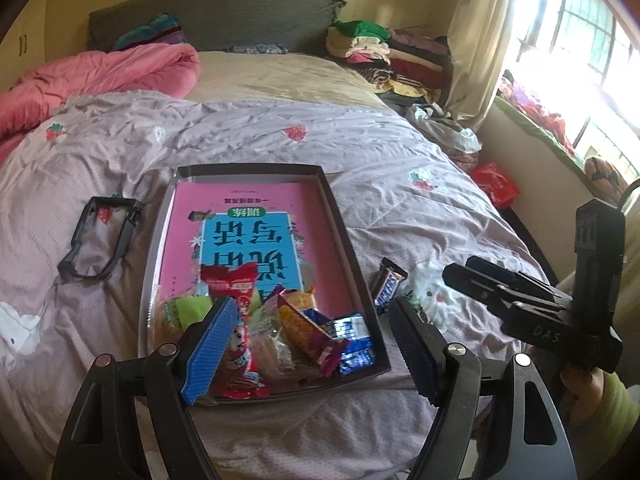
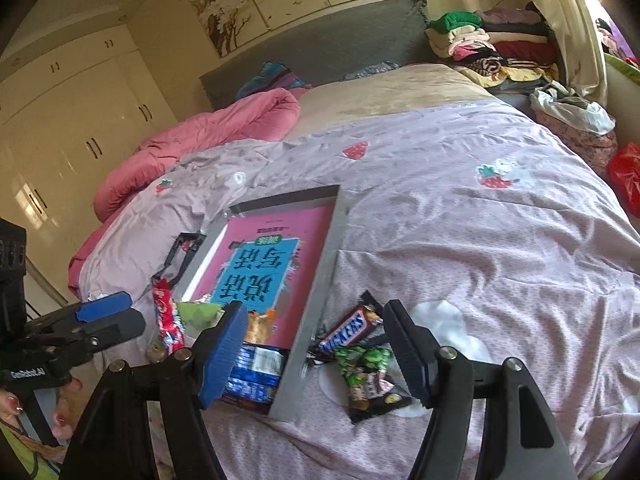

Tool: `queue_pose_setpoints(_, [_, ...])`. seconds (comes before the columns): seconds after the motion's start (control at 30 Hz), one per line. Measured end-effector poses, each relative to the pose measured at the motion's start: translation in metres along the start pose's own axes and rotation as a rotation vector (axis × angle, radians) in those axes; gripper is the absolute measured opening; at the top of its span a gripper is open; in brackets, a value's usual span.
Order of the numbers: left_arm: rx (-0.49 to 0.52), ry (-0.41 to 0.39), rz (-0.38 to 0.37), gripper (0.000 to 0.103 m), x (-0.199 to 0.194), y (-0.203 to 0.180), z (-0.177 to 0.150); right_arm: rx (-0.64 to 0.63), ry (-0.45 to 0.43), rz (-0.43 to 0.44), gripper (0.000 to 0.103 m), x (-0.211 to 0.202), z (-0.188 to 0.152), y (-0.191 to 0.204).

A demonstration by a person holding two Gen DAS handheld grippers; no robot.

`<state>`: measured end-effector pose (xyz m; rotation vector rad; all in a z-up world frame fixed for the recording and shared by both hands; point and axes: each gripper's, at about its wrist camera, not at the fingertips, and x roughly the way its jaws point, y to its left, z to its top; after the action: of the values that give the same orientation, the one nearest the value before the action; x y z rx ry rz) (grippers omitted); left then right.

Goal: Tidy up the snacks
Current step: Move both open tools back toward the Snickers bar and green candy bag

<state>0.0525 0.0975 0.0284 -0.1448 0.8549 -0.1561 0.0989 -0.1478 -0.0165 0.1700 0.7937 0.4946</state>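
Observation:
A shallow dark box (image 1: 340,216) lies on the lilac bedspread with a pink and blue book (image 1: 248,236) flat inside it. Several snack packets (image 1: 288,320) are piled at its near end, a red one (image 1: 230,280) on top. My left gripper (image 1: 312,350) hovers open over that pile, holding nothing. A Snickers bar (image 2: 348,330) and a green and black packet (image 2: 368,376) lie on the bedspread just right of the box wall (image 2: 316,300). My right gripper (image 2: 316,354) stands open above them and the box edge, gripping nothing. Each gripper shows in the other's view, the right gripper (image 1: 468,274) and the left gripper (image 2: 116,316).
A black plastic frame (image 1: 100,240) lies on the bedspread left of the box. A pink quilt (image 1: 100,76) is bunched at the far left. Folded clothes (image 2: 492,44) are stacked by the headboard, and a red bag (image 2: 624,176) sits off the bed's right side.

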Motion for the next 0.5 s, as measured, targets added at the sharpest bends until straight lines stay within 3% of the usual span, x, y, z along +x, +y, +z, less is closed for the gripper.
queue_pose_setpoints(0.33, [0.063,0.028,-0.018,0.079,0.01,-0.029,0.003,-0.11,0.111,-0.128,0.07,0.018,-0.02,-0.016])
queue_pose_setpoints(0.5, [0.108,0.068,-0.014,0.079,0.025,-0.044,0.004,-0.144,0.186,-0.119,0.07,0.039,-0.034,-0.017])
